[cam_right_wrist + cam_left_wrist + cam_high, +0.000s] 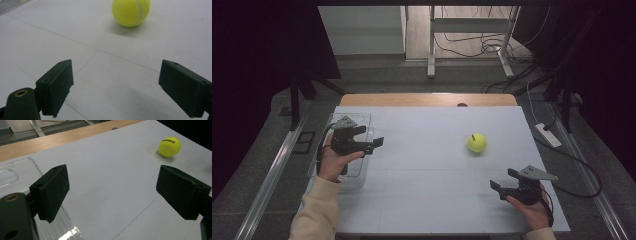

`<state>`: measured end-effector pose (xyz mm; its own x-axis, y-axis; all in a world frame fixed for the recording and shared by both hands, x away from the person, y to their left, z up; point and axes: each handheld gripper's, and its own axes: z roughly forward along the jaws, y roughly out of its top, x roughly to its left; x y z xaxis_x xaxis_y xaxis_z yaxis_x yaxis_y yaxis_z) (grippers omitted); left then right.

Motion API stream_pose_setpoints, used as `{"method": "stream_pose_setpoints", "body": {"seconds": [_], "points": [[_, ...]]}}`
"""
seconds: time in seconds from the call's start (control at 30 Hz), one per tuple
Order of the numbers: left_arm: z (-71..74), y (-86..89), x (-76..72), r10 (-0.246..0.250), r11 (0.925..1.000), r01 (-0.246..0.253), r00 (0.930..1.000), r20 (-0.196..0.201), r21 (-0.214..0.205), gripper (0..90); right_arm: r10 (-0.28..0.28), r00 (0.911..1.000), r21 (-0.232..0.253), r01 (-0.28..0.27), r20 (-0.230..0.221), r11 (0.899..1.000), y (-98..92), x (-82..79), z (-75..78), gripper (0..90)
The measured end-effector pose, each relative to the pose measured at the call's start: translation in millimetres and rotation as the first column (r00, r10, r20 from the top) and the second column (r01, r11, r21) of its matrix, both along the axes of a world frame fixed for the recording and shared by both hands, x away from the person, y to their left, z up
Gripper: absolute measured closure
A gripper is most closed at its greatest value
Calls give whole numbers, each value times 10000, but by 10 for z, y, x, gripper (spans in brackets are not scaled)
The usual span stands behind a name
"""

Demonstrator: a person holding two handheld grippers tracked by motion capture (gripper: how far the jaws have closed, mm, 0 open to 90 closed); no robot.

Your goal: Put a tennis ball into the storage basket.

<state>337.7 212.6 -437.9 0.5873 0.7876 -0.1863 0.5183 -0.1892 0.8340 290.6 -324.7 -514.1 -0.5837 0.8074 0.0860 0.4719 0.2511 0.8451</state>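
Tennis ball (477,143) lies ungrasped, right of centre; left gripper (371,143) and right gripper (503,181) both gape empty; pickup outstanding.

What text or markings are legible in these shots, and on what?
Tennis ball: a short dark printed word shows in the left gripper view, too small and blurred to read.
Tennis ball in the right gripper view: white seam, no lettering on the side that faces the camera.
Grippers, table and clear tray: no readable text.

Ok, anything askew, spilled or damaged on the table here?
Nothing stands out. The tennis ball rests alone on the white table, the clear tray lies flat at its left edge, both look intact.
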Motion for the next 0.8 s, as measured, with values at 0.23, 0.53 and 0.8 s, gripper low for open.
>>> {"method": "stream_pose_setpoints", "body": {"seconds": [0.23,0.53,0.8], "points": [[-32,-222,-29,-517,9980,516,9987,0,356,118,-14,10000,-65,14,-6,10000,6,-7,-5,121],[-43,-372,-51,-661,9973,657,9977,133,318,120,-2,10000,-43,2,-25,10000,6,-14,-13,121],[-24,-493,-82,-773,9967,765,9966,278,286,122,4,10000,-61,-4,14,10000,-5,-28,-7,121]]}}
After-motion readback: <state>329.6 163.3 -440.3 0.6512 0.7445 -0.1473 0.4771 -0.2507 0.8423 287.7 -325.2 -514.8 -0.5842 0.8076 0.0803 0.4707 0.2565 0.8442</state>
